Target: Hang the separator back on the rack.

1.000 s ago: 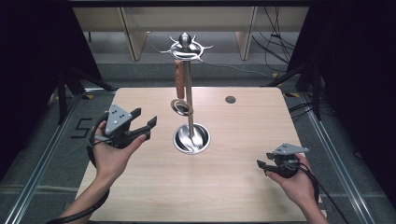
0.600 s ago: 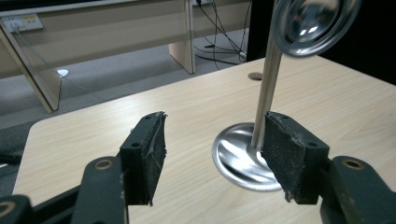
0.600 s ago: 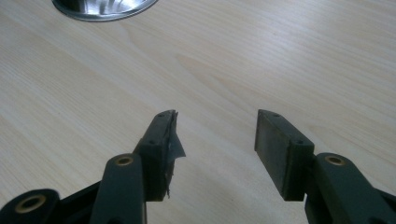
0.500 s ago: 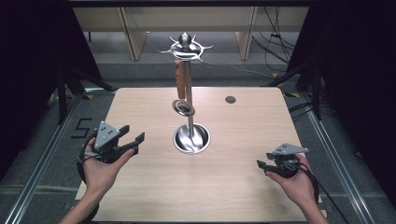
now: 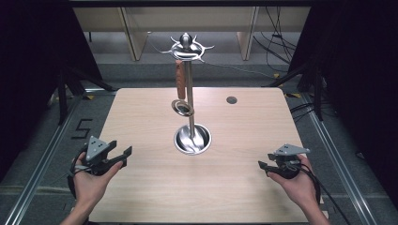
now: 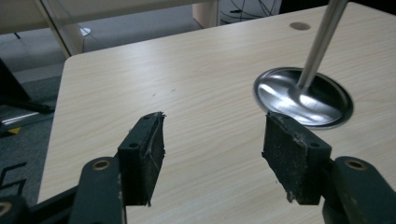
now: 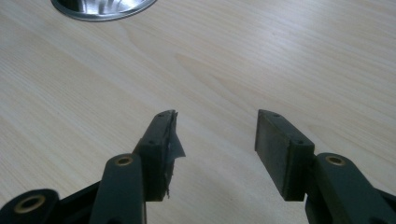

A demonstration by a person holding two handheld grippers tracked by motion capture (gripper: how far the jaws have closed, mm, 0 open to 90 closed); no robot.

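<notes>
Both the left gripper [image 5: 123,156] and right gripper [image 5: 263,167] rest with black jaws apart and empty over the pale woodgrain desk [image 5: 234,140], and beyond them the polished steel stand [image 5: 191,126] rises upright, its round base ahead-right of the left jaws, a brown-handled utensil [image 5: 180,79] hanging vertically.

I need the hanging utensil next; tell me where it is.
High view: the brown-handled utensil hangs left of the stand's pole, above the round base, mid-table.
</notes>
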